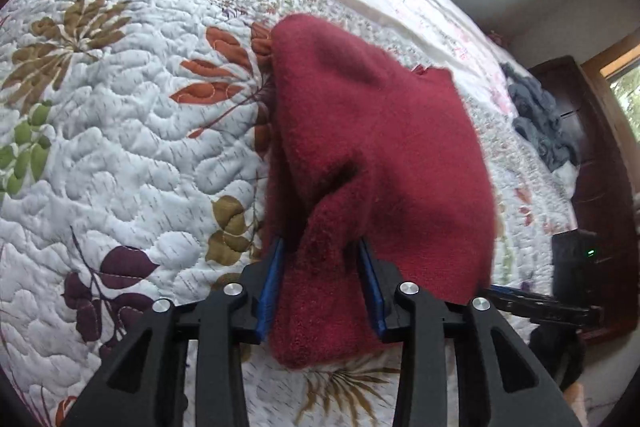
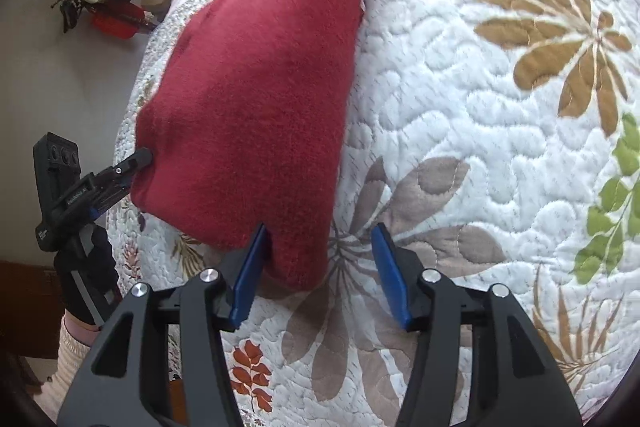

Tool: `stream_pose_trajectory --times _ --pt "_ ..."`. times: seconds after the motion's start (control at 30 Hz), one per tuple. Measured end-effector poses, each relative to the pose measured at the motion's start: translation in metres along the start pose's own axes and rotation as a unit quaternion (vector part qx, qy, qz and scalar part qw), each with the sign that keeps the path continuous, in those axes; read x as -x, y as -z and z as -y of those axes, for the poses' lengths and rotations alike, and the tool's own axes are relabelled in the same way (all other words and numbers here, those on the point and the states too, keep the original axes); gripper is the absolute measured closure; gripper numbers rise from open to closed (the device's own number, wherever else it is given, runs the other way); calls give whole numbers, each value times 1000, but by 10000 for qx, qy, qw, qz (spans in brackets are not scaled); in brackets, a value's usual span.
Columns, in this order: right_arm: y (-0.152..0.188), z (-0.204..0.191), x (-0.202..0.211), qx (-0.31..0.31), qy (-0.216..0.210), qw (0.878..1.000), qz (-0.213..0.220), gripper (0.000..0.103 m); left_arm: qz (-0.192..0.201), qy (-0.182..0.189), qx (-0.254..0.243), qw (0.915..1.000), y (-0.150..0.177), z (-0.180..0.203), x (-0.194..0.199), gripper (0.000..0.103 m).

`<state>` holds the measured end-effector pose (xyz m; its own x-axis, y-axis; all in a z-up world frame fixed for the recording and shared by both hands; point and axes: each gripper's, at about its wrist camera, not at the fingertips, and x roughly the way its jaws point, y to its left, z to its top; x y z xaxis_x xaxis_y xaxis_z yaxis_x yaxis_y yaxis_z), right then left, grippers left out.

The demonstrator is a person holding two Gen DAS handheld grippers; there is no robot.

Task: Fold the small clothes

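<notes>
A dark red knit garment [image 1: 372, 147] hangs lifted above a white floral quilt [image 1: 120, 147]. My left gripper [image 1: 320, 247] is shut on a bunched fold of it, and cloth fills the gap between the blue pads. In the right wrist view the same garment [image 2: 260, 87] stretches as a sloping sheet, with the left gripper [image 2: 146, 157] pinching its left corner. My right gripper [image 2: 320, 231] is open. The garment's lower corner hangs between its fingers, close to the left blue pad [image 2: 250, 275] and apart from the right one. The quilt [image 2: 460, 107] lies below.
A grey-blue heap of clothes [image 1: 540, 119] lies near the bed's far right edge, beside dark wooden furniture [image 1: 600, 147]. A black box with a green light [image 1: 576, 255] stands there. Black and red items [image 2: 104, 3] lie on the floor. A gloved hand [image 2: 86, 267] holds the left gripper.
</notes>
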<state>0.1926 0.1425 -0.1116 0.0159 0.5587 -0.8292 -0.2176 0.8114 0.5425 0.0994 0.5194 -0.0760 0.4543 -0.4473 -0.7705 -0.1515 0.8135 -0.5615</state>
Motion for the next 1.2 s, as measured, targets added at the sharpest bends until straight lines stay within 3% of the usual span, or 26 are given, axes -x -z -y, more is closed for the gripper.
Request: stream_pose_trajectory --times 0.1,0.37,0.6,0.7,0.93,1.0,1.07,1.2 --pt "-12 -1 13 8 -197 9996 188 49 269 403 379 9981 -19 -7 16 45" --pt "-49 5 16 -104 -465 9984 299 48 -79 760 842 9935 -69 -40 -34 41" --pt "-74 14 -1 -231 -738 9967 232 39 -582 1223 397 9900 -80 -30 -82 40" --pt "-84 14 -12 -287 -901 9953 220 35 -785 1446 106 9863 -82 -16 -100 32" --pt "-105 13 -52 -544 -1350 9893 83 26 -1037 1686 -237 9799 -85 3 -116 32" --pt "-102 7 -51 -551 -1281 9901 162 32 -1066 1506 -278 9824 -81 10 -119 44" --pt "-99 3 -46 -488 -1170 9917 236 49 -1007 1529 -227 9828 -78 15 -118 51" --pt "-91 1 -22 -396 -1250 9908 328 58 -797 1733 -143 9815 -68 30 -107 57"
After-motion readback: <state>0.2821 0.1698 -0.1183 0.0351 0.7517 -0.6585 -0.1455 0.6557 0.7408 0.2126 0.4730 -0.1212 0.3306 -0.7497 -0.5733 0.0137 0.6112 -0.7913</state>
